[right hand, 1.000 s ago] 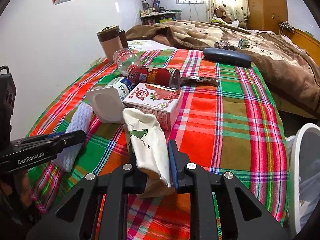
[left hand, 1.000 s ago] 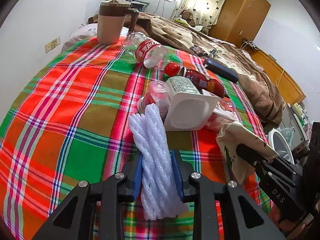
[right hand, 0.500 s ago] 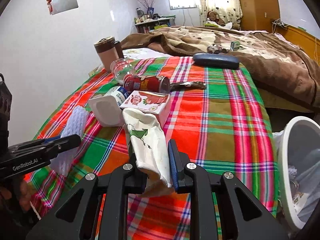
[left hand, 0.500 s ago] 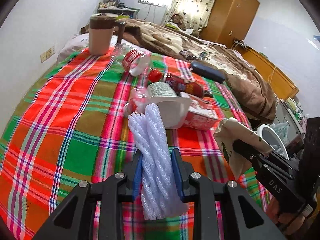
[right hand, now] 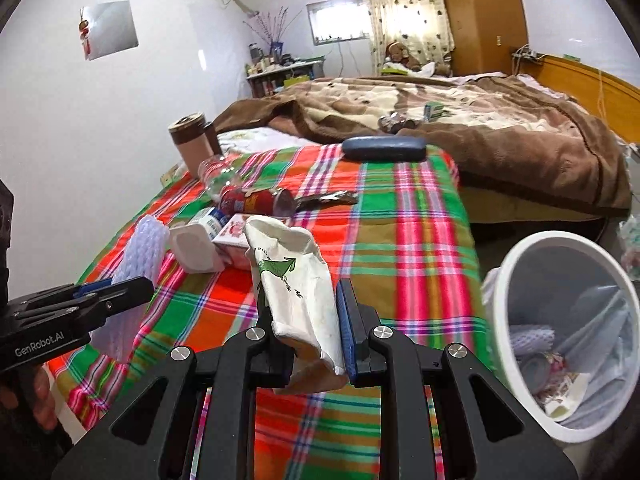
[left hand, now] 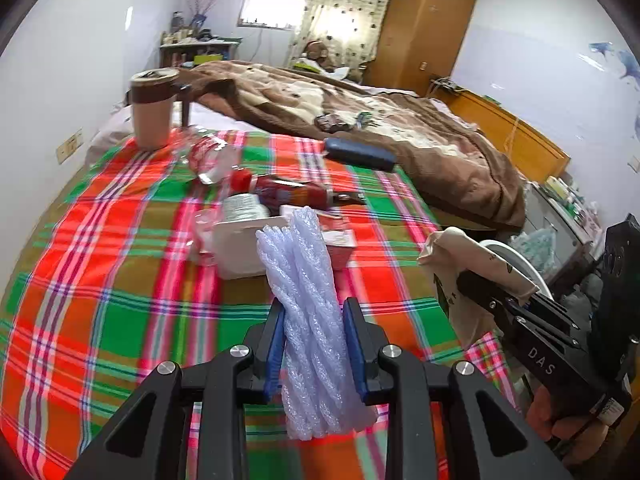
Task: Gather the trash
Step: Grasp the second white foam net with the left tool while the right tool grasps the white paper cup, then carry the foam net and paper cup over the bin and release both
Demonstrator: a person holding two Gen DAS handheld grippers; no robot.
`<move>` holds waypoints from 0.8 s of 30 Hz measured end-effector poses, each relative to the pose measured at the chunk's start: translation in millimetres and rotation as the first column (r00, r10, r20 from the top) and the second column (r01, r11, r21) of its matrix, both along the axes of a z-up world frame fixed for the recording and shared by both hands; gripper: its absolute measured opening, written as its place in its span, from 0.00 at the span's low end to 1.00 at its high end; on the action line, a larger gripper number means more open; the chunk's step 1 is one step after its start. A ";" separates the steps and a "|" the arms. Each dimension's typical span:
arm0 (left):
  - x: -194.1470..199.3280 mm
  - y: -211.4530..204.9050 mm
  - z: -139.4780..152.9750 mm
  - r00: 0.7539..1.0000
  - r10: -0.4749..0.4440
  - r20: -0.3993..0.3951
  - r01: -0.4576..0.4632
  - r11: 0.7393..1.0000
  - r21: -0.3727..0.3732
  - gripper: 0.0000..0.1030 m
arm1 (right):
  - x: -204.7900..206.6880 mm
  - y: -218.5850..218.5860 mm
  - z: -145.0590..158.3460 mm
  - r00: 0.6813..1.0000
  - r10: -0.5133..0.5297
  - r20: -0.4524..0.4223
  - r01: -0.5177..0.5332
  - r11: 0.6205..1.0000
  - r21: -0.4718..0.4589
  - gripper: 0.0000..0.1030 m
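Left wrist view: the left claw [left hand: 314,344] is clenched on a white foam net [left hand: 308,288] above a plaid-covered counter [left hand: 120,248]. Beyond lie a brown blanket [left hand: 360,120] and a wooden wardrobe [left hand: 420,28].

Right wrist view: the right claw [right hand: 304,320] grips a crumpled paper cup [right hand: 292,280]. A white trash bin [right hand: 568,332] stands just beside the counter's right edge, already holding litter.

We see a plaid cloth [right hand: 400,248] w/ red, green, brown checks; white foam net [left hand: 308,300]; cream paper bag [right hand: 296,292] w/ green print; white bin [right hand: 520,280]; brown blanket [right hand: 460,120]; red can [right hand: 248,200].
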State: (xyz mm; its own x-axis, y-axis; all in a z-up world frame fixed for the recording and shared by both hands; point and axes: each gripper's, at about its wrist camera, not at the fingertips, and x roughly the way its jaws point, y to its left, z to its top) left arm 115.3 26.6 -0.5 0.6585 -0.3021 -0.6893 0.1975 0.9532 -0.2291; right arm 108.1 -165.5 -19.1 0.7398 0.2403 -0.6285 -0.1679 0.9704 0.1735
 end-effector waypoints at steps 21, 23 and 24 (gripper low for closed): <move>-5.6 -113.4 18.8 0.974 -0.222 0.055 0.221 0.975 0.022 0.28 | -29.6 -76.9 15.9 0.977 -0.199 0.079 0.203 0.978 -0.046 0.19; -5.0 -124.2 20.1 0.969 -0.239 0.058 0.238 0.971 0.025 0.28 | -29.9 -84.5 15.6 0.973 -0.217 0.079 0.221 0.974 -0.048 0.19; -4.8 -129.2 20.6 0.968 -0.243 0.060 0.242 0.970 0.031 0.28 | -31.1 -88.3 15.2 0.971 -0.226 0.080 0.230 0.972 -0.047 0.19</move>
State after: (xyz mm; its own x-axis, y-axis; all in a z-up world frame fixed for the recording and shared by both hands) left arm 110.5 -102.5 20.1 0.6096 -0.4426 -0.6577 0.4367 0.8799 -0.1873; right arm 77.0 -253.8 -3.9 0.8155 0.0261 -0.5781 0.0490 0.9923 0.1138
